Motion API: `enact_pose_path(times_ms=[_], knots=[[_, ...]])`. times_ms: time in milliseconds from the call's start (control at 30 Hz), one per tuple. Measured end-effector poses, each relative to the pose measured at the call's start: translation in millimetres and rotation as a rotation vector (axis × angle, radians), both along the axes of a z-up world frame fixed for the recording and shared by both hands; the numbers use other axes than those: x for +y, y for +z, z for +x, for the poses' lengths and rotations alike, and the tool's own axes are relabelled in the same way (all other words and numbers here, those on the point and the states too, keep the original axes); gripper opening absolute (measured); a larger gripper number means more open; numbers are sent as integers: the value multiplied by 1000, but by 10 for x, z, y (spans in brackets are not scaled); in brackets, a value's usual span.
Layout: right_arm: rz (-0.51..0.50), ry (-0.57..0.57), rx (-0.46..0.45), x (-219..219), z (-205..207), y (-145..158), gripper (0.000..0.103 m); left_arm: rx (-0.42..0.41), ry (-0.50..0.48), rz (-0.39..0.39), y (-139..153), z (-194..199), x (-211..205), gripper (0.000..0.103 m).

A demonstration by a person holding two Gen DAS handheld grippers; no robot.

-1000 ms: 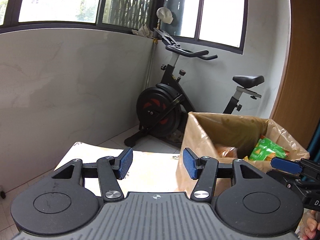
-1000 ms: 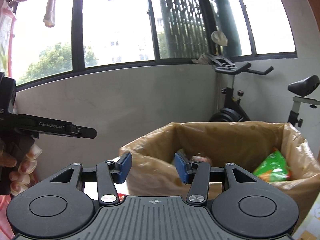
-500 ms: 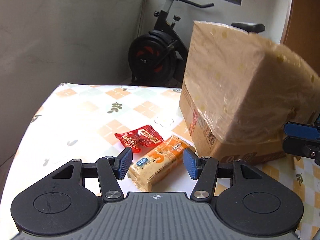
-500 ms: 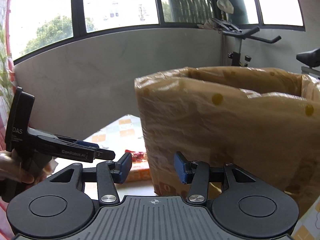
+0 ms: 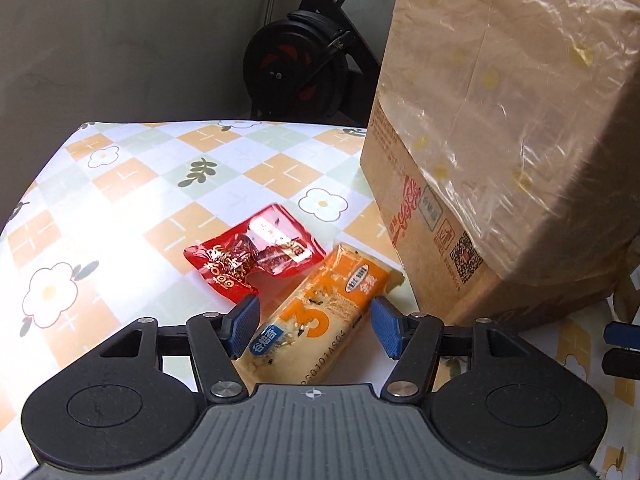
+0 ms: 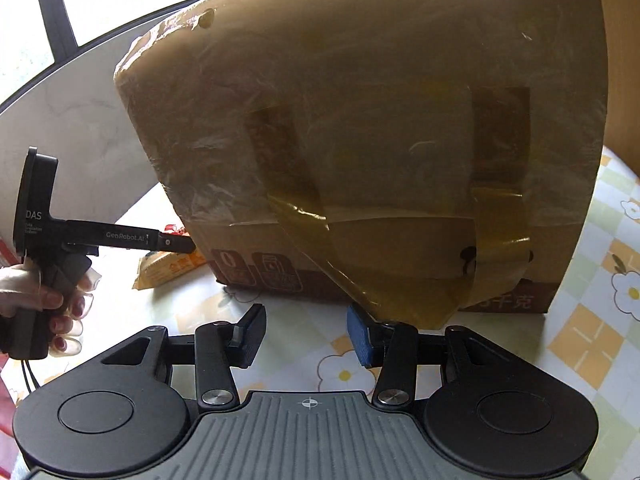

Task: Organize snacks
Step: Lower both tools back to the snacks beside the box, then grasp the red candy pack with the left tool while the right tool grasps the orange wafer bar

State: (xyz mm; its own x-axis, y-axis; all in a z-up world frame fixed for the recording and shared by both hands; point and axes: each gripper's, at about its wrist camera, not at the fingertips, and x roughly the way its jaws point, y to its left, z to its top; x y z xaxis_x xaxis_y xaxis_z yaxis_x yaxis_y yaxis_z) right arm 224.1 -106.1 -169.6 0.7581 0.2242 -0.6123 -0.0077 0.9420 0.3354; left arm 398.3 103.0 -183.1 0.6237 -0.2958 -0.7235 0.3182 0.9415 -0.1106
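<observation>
Descent has brought left gripper (image 5: 314,326), jaws apart, astride orange snack bar (image 5: 316,316); carton (image 5: 460,200) at 2 o'clock; right gripper (image 6: 306,336) spread, idle.

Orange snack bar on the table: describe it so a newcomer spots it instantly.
Find the big cardboard box on the checked tablecloth. At its foot lie two packets. The orange snack bar is the long one with a big "3", nearer the box than the red packet.

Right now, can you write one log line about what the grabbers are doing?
left gripper: open, around orange snack bar | right gripper: open, empty | red snack packet: on table | box: beside
</observation>
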Motion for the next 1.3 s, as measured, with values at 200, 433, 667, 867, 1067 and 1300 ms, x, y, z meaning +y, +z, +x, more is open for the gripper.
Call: enact_pose_path(times_ms=[200, 433, 667, 867, 1067, 1300], knots=[[32, -3, 21, -11, 38, -56, 43, -18, -26, 49, 67, -253, 2, 41], [54, -9, 40, -54, 34, -133, 43, 19, -20, 62, 85, -592, -86, 41], [76, -30, 55, -93, 68, -182, 43, 98, -36, 13, 102, -809, -325, 43], [82, -46, 61, -77, 148, -234, 43, 121, -47, -34, 109, -888, -538, 57], [74, -33, 65, -25, 188, -252, 42, 106, -105, -111, 172, -1017, -575, 61], [-29, 130, 2, 300, 335, -141, 44, 22, 43, -154, 348, -1042, -85, 61]])
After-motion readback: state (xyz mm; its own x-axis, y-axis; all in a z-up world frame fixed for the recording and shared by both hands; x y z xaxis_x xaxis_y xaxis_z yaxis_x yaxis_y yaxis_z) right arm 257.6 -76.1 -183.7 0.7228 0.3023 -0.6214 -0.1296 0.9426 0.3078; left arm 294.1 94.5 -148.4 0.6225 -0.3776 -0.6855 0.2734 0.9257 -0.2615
